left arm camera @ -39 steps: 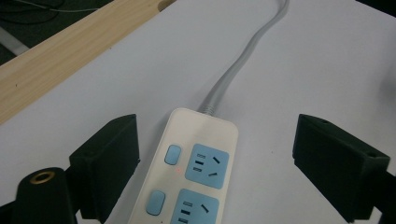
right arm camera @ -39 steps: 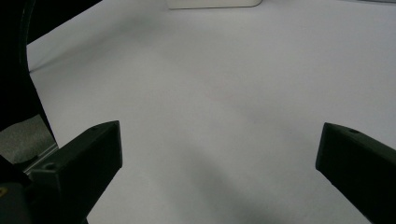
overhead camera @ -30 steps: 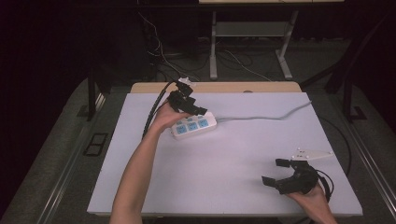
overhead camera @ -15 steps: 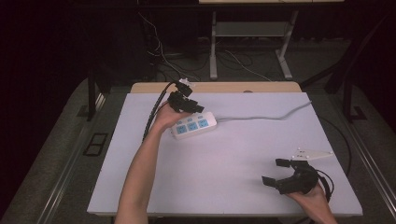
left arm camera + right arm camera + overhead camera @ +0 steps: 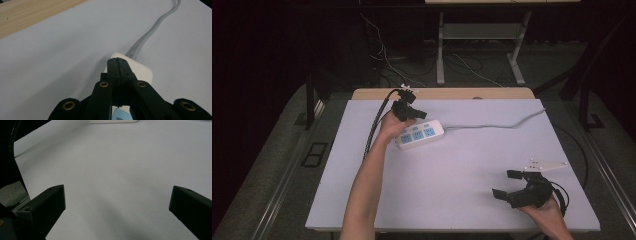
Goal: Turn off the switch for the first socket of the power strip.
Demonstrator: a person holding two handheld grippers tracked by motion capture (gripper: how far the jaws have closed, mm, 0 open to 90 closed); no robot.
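No visible change over the last second: left gripper (image 5: 410,112) stays over the power strip (image 5: 421,134), jaws pressed together; right gripper (image 5: 517,186) idles, jaws spread

A white power strip (image 5: 419,134) lies on the white table (image 5: 452,175), grey cord (image 5: 507,122) trailing.

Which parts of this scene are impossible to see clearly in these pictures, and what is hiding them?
- Power strip sockets: too small in the high view; in the left gripper view the shut jaws of the left gripper cover them.
- Where its grey cable ends: it leaves the table at the far right edge.
- Right gripper: the white plate beside it is too small to identify.
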